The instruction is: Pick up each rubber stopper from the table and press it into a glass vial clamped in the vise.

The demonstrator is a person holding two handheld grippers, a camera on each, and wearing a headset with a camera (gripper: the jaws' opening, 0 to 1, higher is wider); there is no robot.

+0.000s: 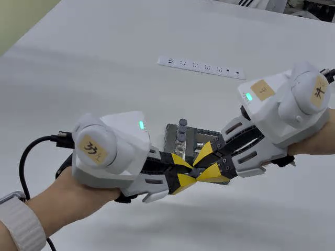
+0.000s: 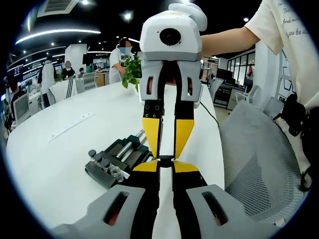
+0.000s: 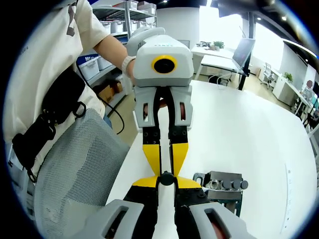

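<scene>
Left gripper [image 2: 165, 167], right gripper [image 3: 166, 183]: tip to tip, jaws nearly together; grip cannot be told.
Small dark round rubber stopper [image 3: 166, 178]: between the meeting tips.
Grey metal vise [image 1: 205, 137]: below them on the white table [image 1: 104, 63], clear glass vials [image 1: 181, 128] upright in it.

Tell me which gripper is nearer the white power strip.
Right. Tips meet, but the right gripper reaches in from off the power strip's right end; the left gripper comes from nearer the person.
</scene>
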